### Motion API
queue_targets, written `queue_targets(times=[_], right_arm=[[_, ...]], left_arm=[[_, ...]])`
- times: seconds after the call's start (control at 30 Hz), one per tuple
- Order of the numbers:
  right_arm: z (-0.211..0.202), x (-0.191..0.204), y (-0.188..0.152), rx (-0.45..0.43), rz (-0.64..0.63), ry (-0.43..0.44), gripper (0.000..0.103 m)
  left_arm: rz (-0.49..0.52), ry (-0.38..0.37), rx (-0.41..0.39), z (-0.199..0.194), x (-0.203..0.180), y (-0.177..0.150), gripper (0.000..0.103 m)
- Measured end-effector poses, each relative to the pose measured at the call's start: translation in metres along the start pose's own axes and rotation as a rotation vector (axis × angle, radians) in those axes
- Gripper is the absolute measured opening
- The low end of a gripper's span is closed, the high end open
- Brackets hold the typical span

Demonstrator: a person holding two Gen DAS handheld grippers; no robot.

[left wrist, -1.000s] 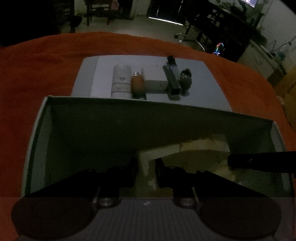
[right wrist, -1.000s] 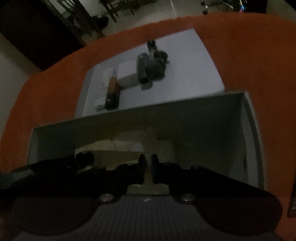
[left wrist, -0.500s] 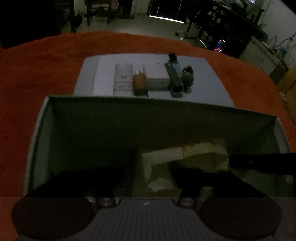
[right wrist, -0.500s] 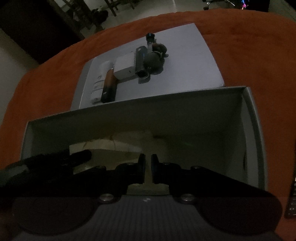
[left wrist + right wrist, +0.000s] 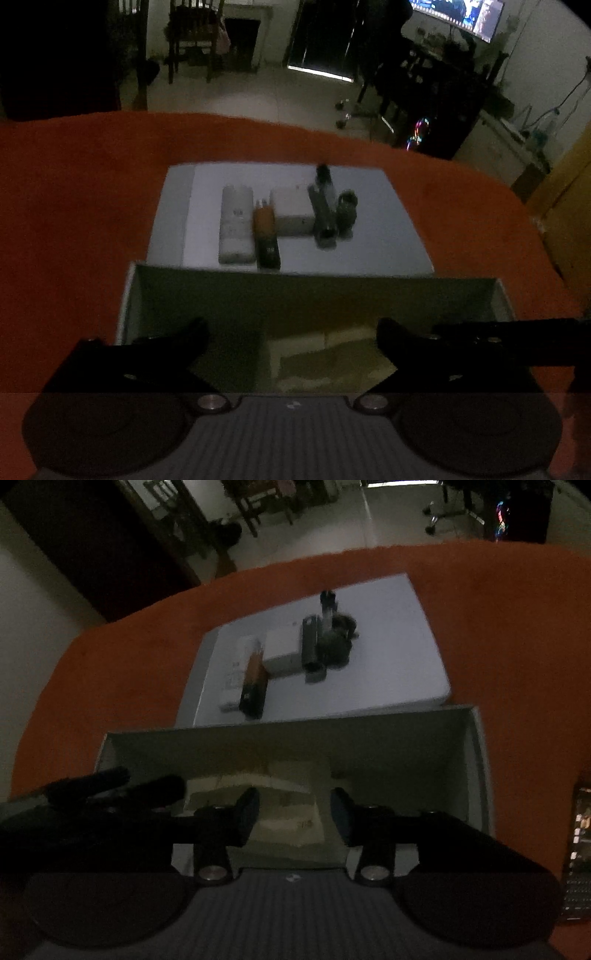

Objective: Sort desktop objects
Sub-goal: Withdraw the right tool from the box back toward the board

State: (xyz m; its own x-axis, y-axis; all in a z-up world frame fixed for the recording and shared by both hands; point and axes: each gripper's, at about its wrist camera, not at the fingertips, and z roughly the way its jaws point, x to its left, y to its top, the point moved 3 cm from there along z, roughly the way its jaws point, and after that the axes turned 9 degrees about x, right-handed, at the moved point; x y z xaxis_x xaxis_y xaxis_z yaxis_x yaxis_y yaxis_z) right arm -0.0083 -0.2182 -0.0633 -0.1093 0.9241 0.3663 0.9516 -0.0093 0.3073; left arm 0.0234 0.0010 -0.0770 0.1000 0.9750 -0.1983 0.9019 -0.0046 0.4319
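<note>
Both your tongs let go over the box (image 5: 207,295). The left tongs (image 5: 291,343), shut on the paper (image 5: 332,354) a second ago, were opening wide; the right tongs (image 5: 294,814) were opening too, with nothing pinched. The paper lay flat on the box floor – delivered. On the lid (image 5: 388,236) the remaining items (image 5: 266,229) waited, long axes pointing away from you – next.

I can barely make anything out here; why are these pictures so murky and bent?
Left wrist view: dim room, the orange tablecloth bulges from fisheye distortion, and the small items on the white flat board are smeared. Right wrist view: equally dark, with blurred edges on the open grey box.
</note>
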Motion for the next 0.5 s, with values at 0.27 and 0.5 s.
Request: queue_targets(times=[0.27, 0.5], right_arm=[[-0.016, 0.006, 0.014, 0.001, 0.008, 0.000, 0.079], [-0.037, 0.007, 0.043, -0.032, 0.029, -0.021, 0.080]], left_arm=[[0.034, 0.015, 0.018, -0.005, -0.006, 0.008, 0.100], [0.014, -0.001, 0.047, -0.010, -0.001, 0.038, 0.100]])
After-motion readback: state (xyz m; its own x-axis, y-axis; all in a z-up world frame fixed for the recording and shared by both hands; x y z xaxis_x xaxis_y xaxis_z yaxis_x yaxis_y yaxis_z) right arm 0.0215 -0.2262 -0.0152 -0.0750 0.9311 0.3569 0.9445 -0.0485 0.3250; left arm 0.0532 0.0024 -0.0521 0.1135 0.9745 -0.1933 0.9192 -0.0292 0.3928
